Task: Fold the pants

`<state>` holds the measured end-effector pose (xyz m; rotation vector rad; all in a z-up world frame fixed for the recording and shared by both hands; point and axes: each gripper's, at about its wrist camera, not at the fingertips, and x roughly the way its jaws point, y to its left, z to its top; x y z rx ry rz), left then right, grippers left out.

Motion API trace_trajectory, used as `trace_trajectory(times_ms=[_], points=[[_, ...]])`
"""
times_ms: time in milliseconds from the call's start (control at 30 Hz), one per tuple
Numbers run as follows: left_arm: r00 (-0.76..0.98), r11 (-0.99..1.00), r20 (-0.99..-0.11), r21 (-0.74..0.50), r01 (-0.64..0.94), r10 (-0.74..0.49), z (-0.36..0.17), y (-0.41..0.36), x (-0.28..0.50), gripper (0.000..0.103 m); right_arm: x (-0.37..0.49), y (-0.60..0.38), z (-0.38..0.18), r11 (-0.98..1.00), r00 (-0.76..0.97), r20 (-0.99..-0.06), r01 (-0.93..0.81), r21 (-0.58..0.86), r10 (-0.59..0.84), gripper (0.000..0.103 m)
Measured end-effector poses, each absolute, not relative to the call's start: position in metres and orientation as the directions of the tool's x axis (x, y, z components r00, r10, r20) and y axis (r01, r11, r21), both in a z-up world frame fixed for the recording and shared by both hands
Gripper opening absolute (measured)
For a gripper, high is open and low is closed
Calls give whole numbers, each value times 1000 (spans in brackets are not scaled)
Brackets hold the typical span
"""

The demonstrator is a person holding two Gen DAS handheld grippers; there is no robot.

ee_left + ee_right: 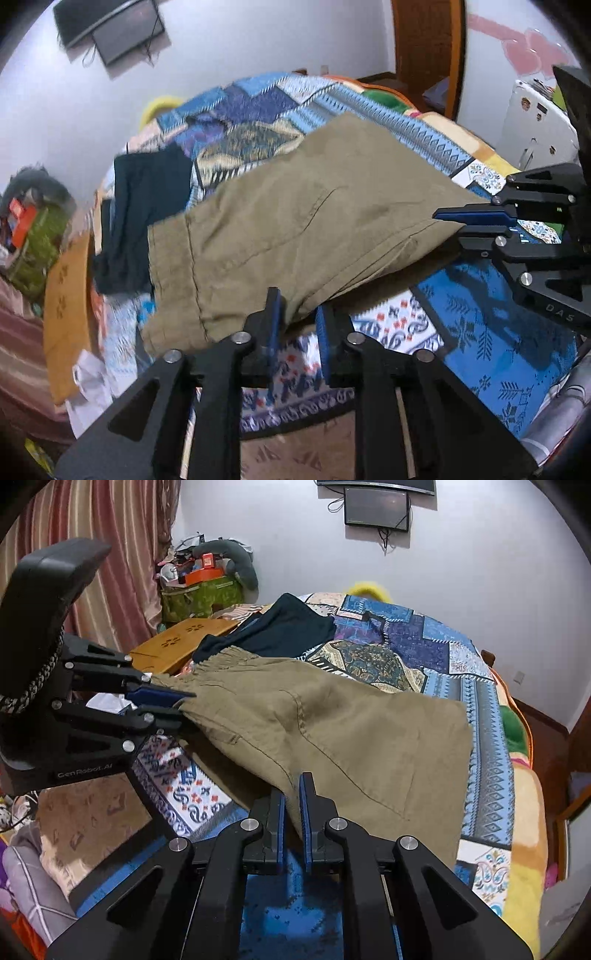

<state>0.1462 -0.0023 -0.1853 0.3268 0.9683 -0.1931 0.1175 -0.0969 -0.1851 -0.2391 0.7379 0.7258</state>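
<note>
Both grippers carry the khaki pants [295, 206] mid-fold above the patchwork bed [491, 325]; the left hand-held gripper [297, 325] pinches the waistband end, the right hand-held gripper [291, 801] clamps the leg edge; next, probably, lay the lifted half squarely over.

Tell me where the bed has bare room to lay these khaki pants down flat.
Free: patchwork quilt beyond the khaki pants, right of the dark garment, and the blue quilt strip nearest both grippers. Crowded: the curtain side, with the wooden lap tray and dark garment touching the pants' waistband.
</note>
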Motion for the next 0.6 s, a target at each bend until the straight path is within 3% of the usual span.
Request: trace_trajectory(times_ms=[100, 233, 400, 600], points=[[555, 941, -831, 175, 290, -16, -182, 2, 139, 30, 116, -99, -188, 740, 498, -699, -669, 67, 513, 10], [571, 954, -820, 144, 262, -33, -172, 14, 130, 53, 115, -109, -184, 752, 481, -706, -650, 111, 520, 15], [598, 978, -801, 90, 189, -42, -153, 40, 126, 70, 105, -124, -175, 771, 502, -692, -624, 126, 519, 19], [629, 995, -777, 54, 81, -9, -137, 78, 137, 78, 104, -144, -160, 802, 538, -668, -578, 151, 513, 22]])
